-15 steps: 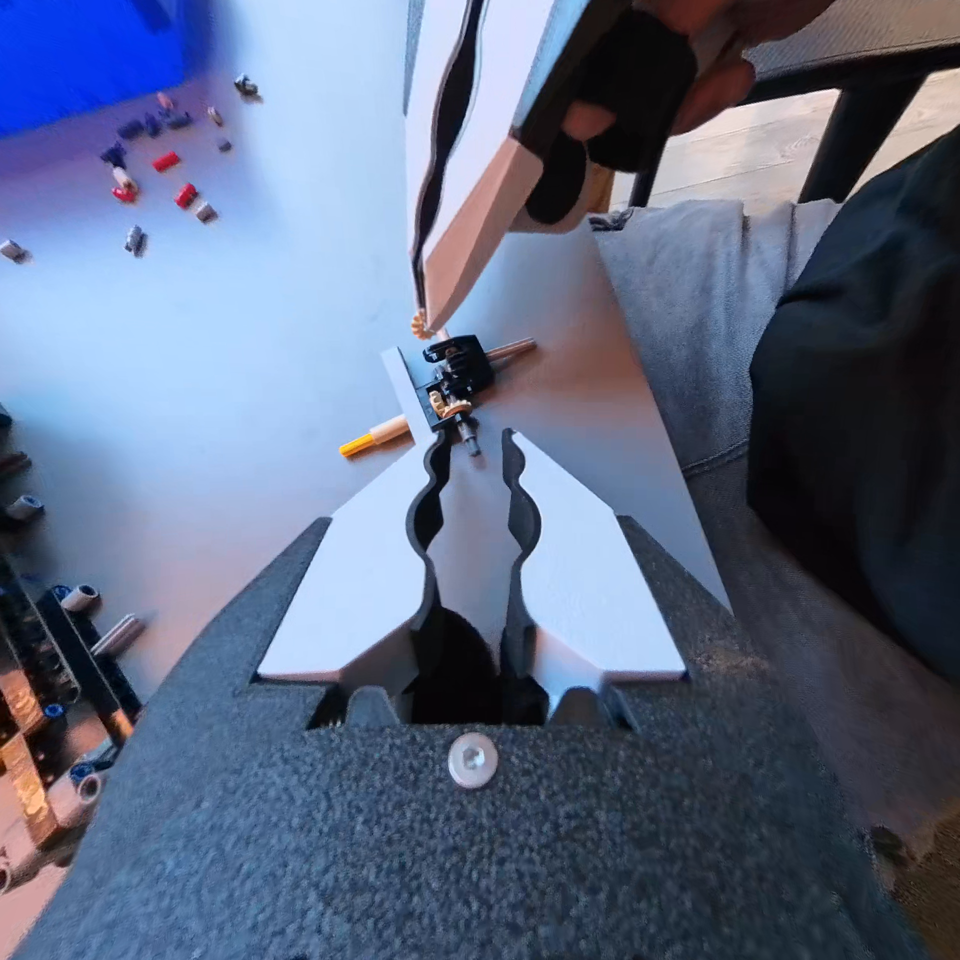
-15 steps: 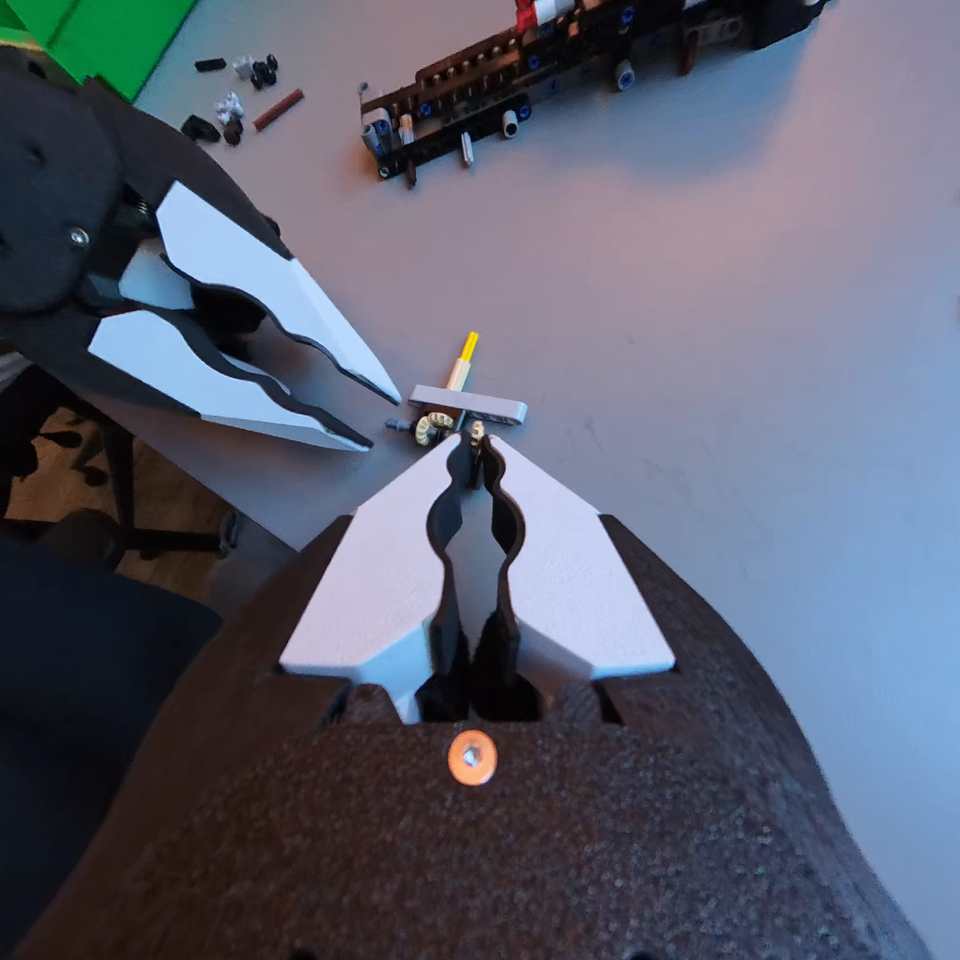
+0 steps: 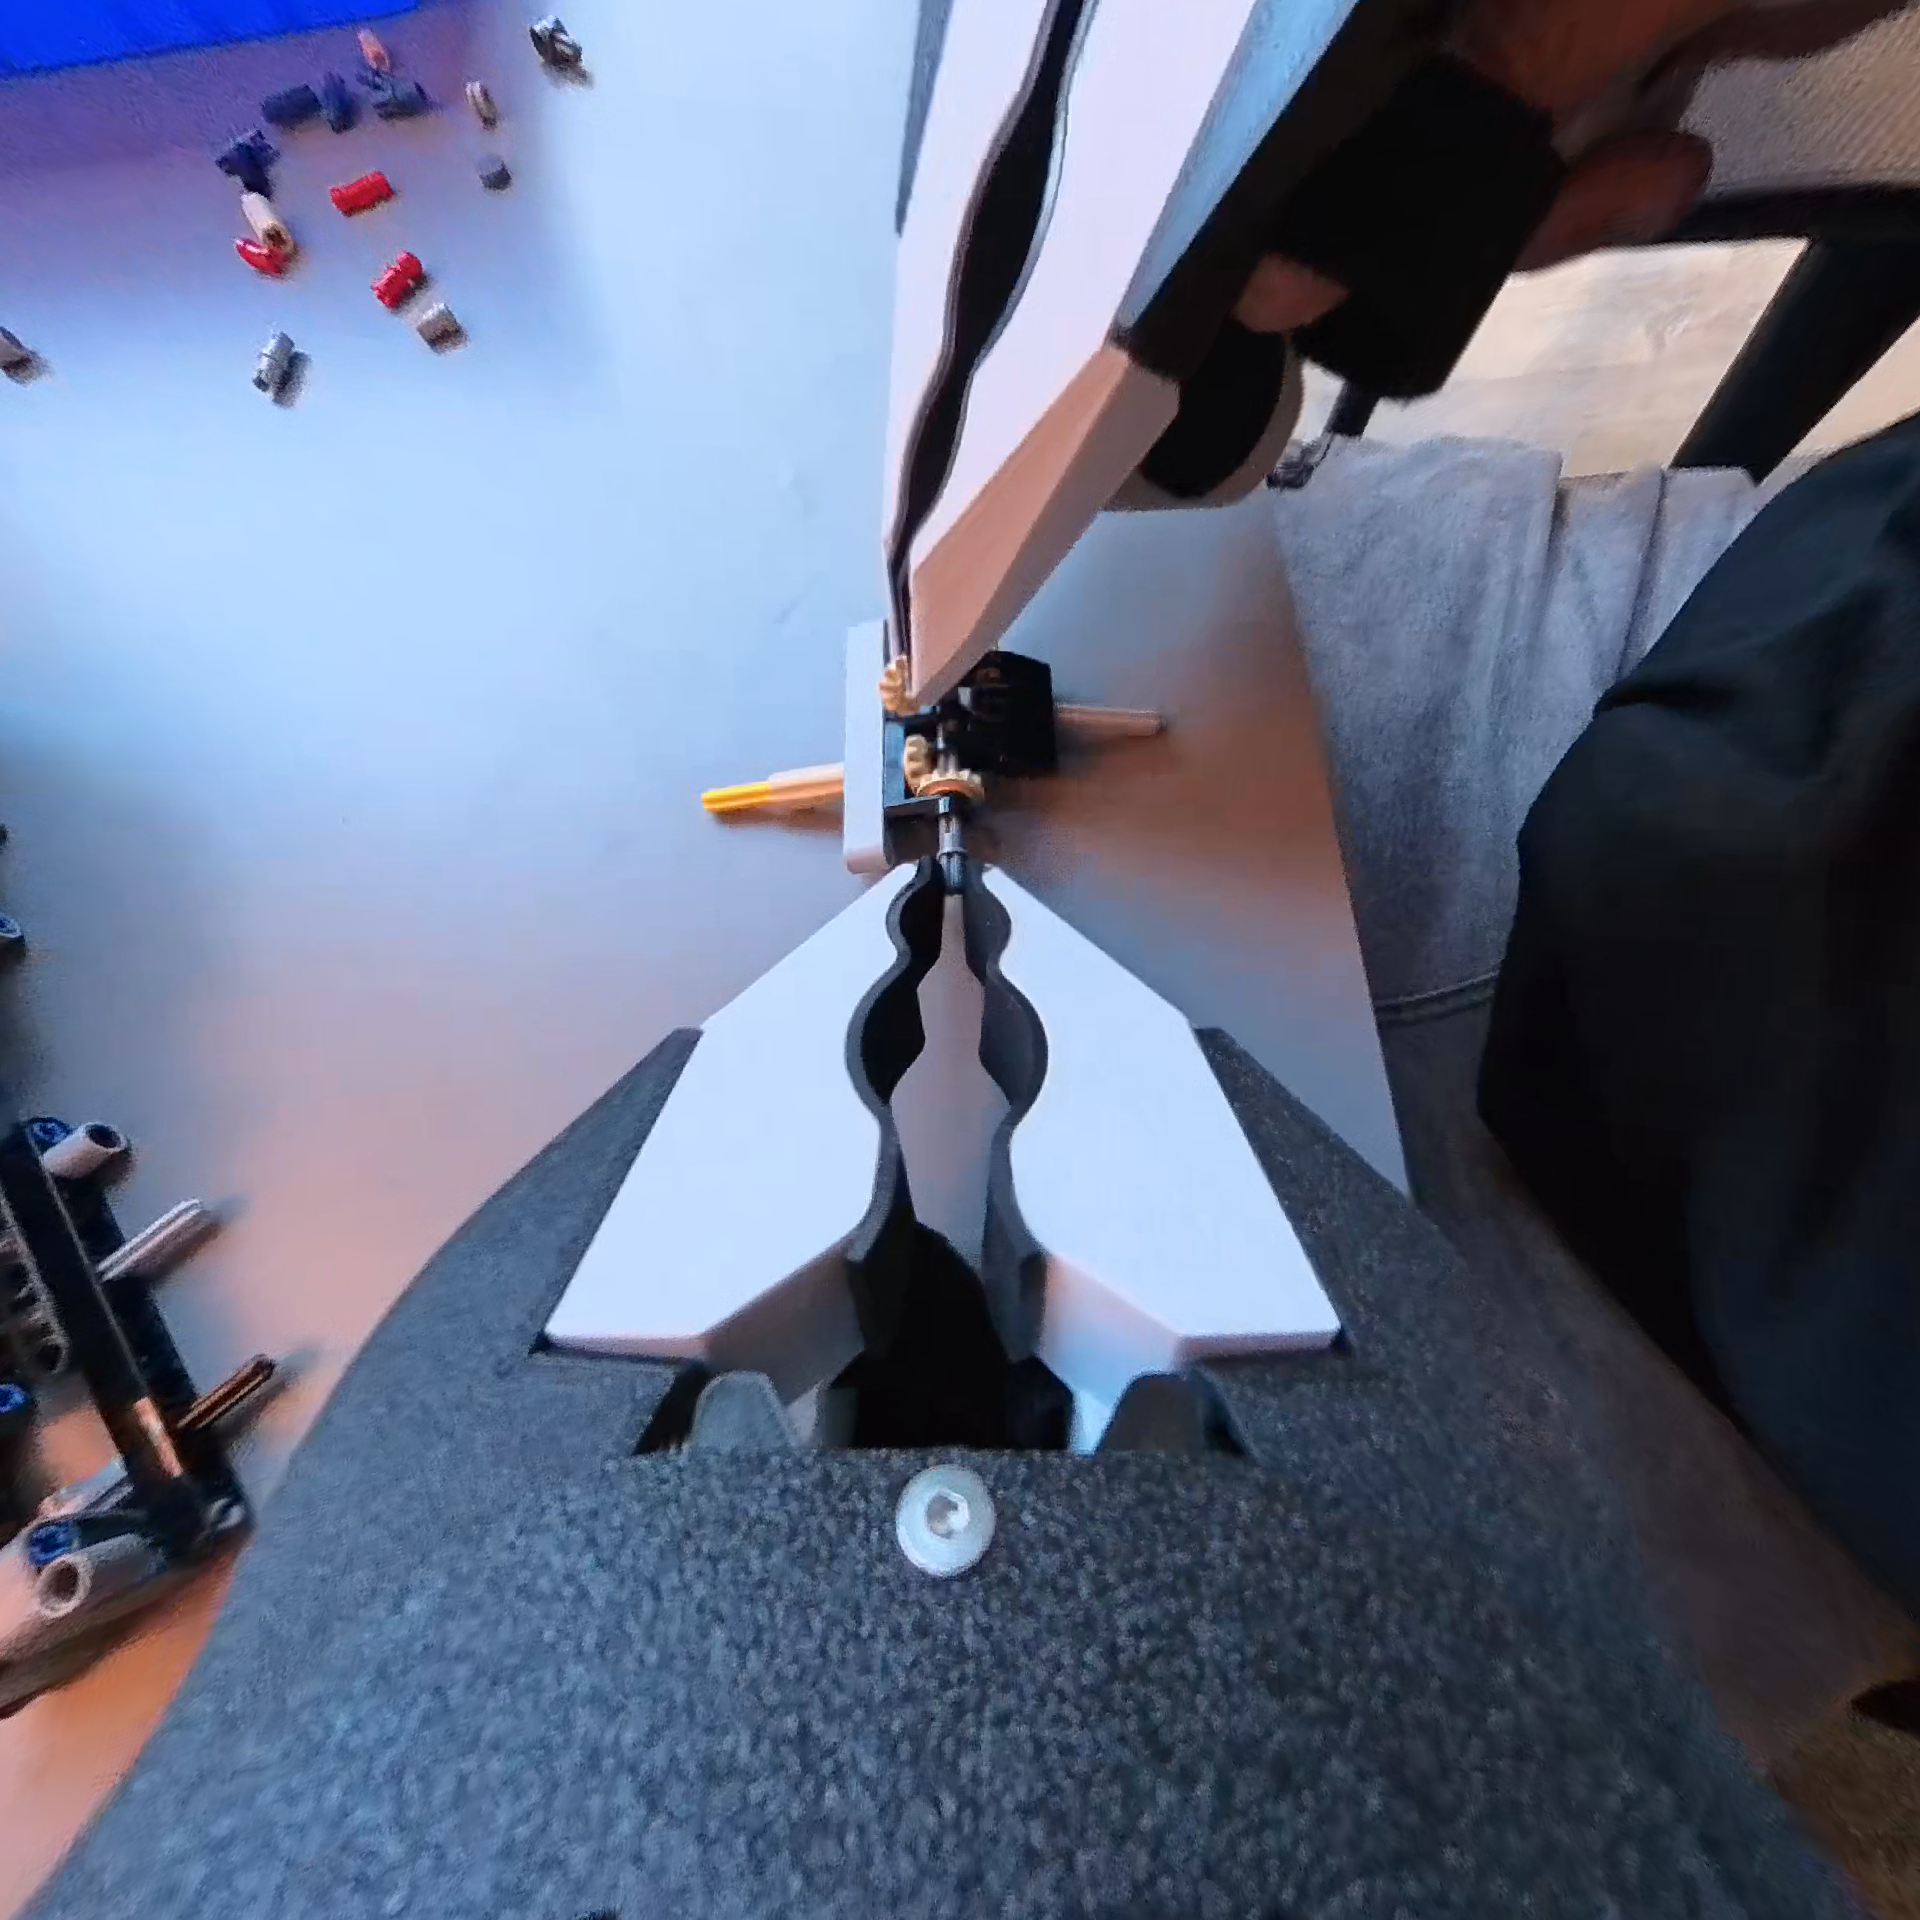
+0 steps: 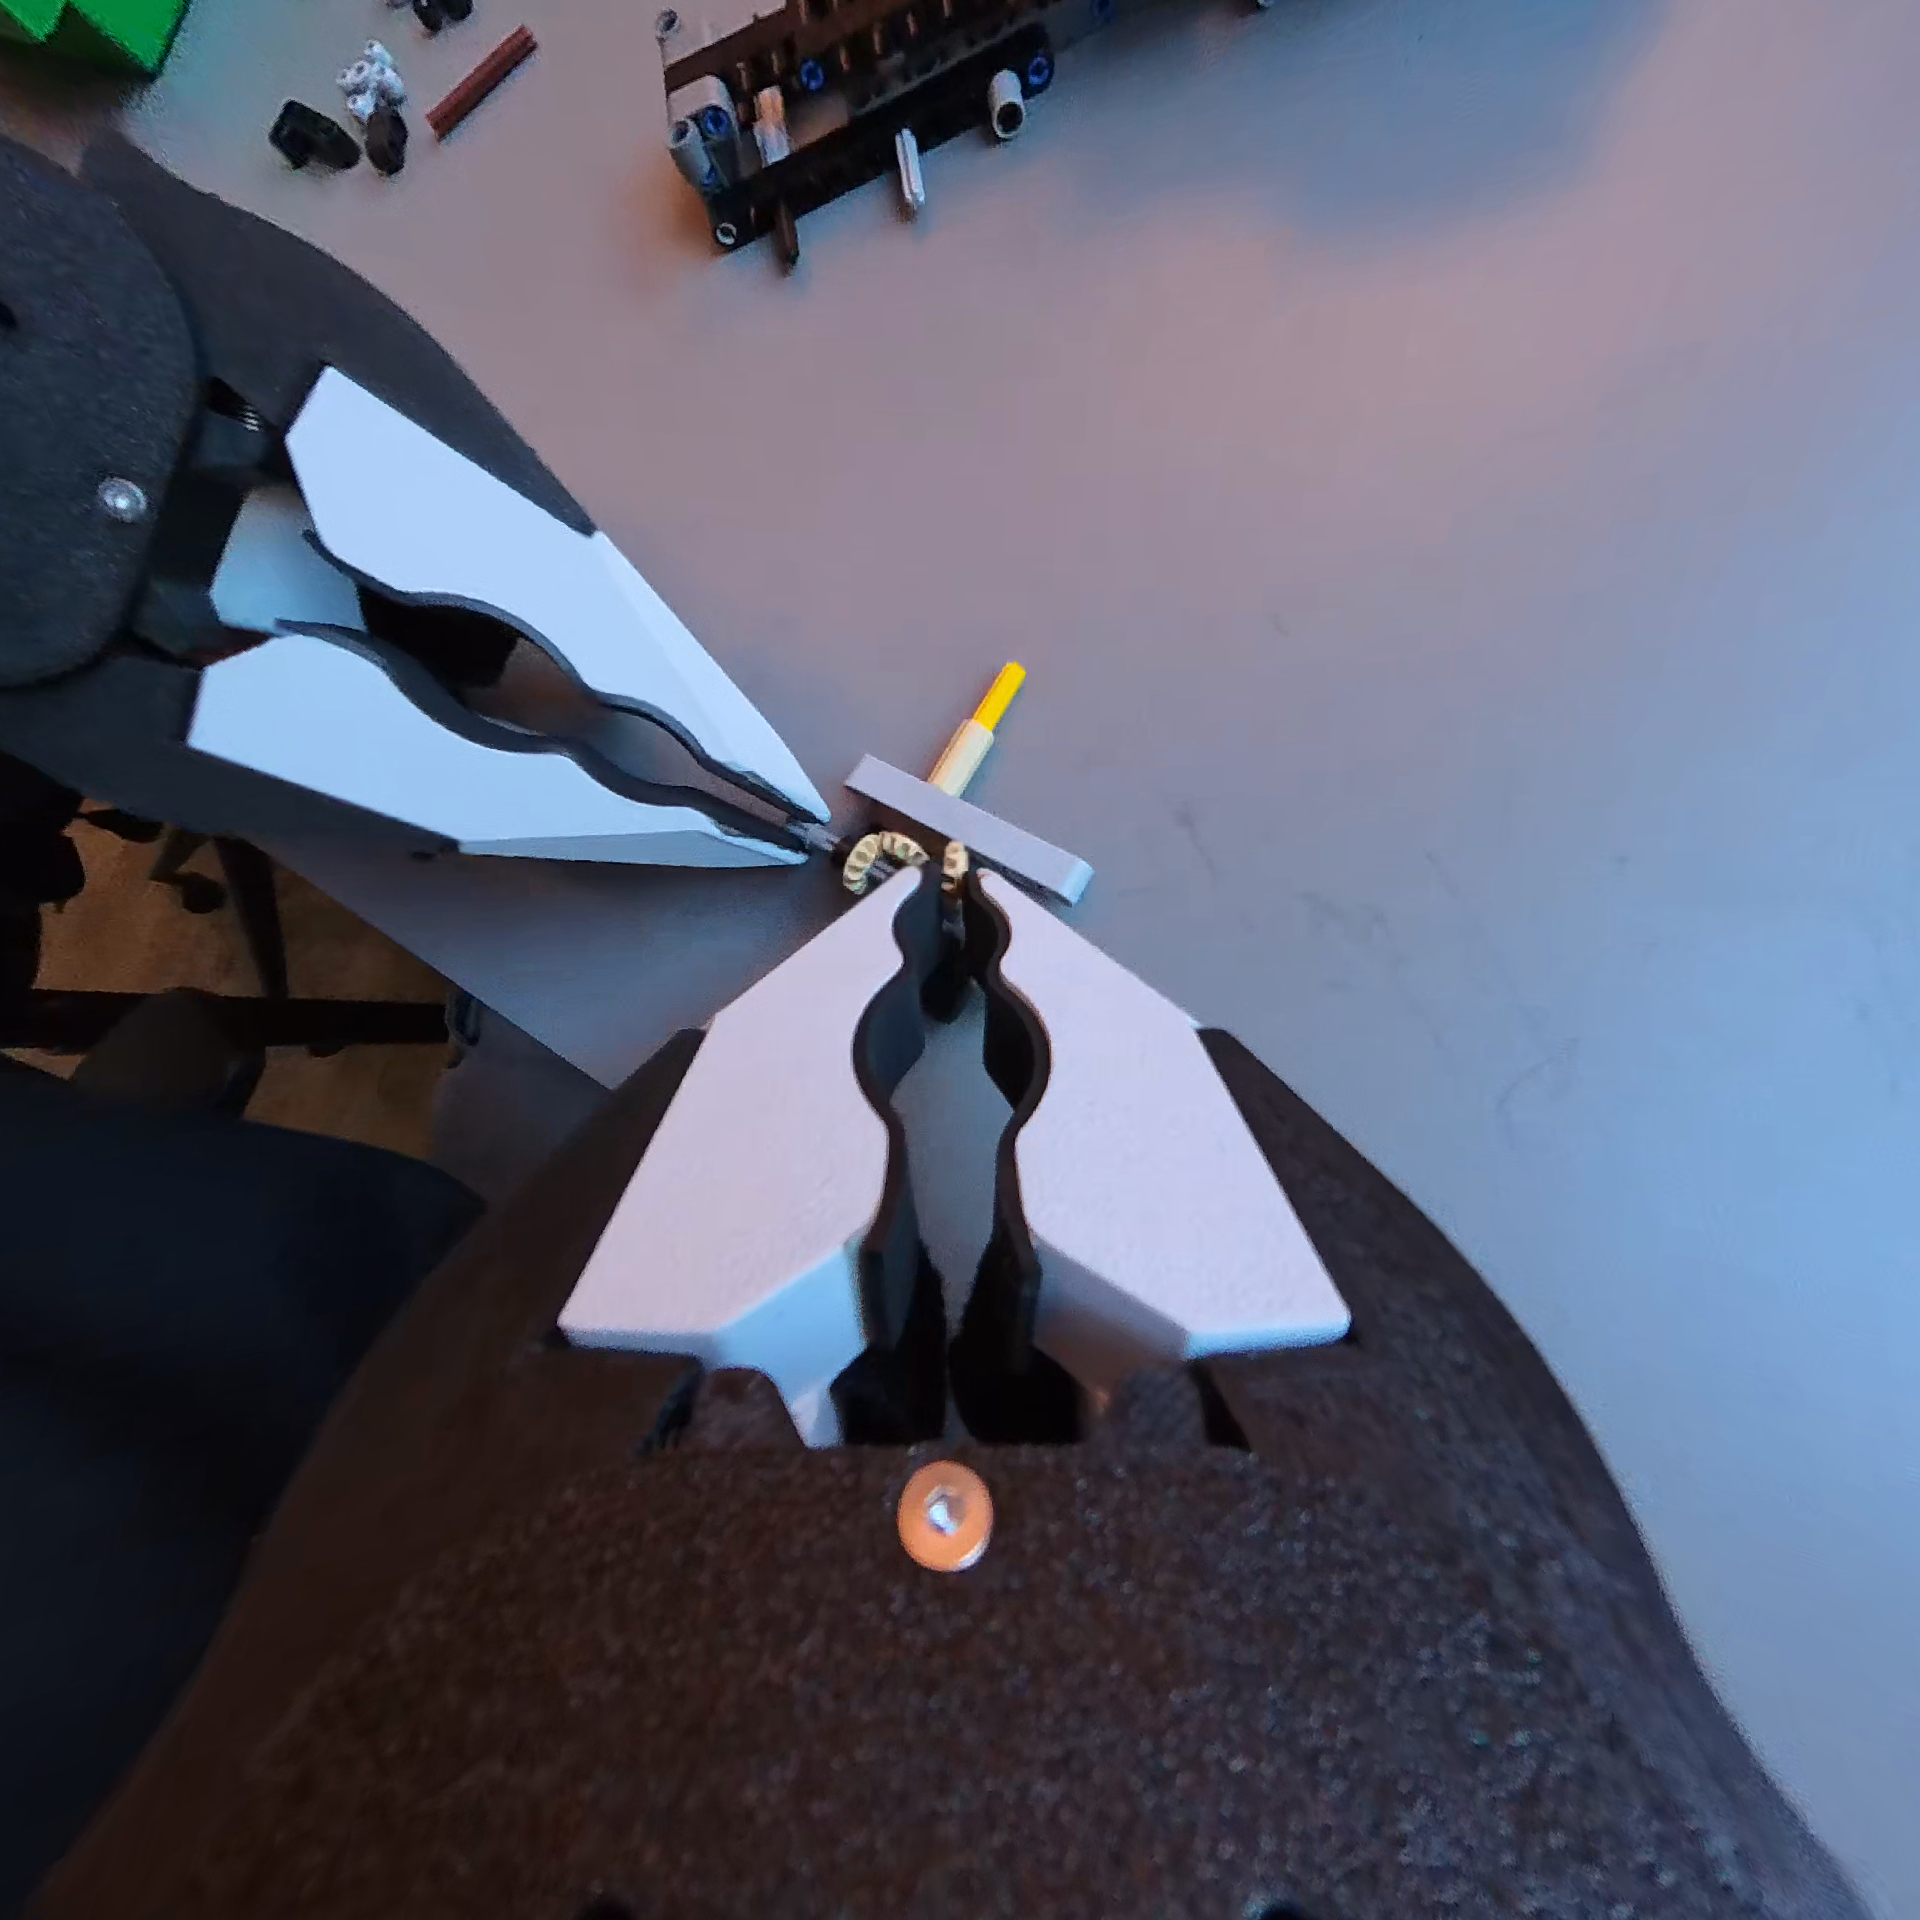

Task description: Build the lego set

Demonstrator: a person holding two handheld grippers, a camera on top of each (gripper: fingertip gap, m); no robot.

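Left wrist view: the grey table (image 3: 436,623) fills the left side, its edge running down the right, with a person's dark and grey clothing (image 3: 1662,831) beyond it. A long black frame (image 3: 94,1382) with blue pins lies at the left edge; in the right wrist view the frame (image 4: 883,114) sits far up the table, well apart from the work. Loose pieces (image 3: 343,218), red, black and grey, are scattered near the top left.

The left gripper (image 3: 954,868) has its fingers nearly together, pinching the dark axle (image 3: 951,847) that sticks out of the small assembly (image 3: 940,758). The right gripper (image 4: 948,883) has its tips narrowed on the assembly's near side, beside a tan gear (image 4: 883,857); what exactly they clamp is hidden.

The assembly (image 4: 966,831) sits near the table's edge: a grey beam (image 4: 971,831), a black block (image 3: 1003,717), tan gears, and a yellow-tipped axle (image 4: 982,722) poking out the far side of the beam.
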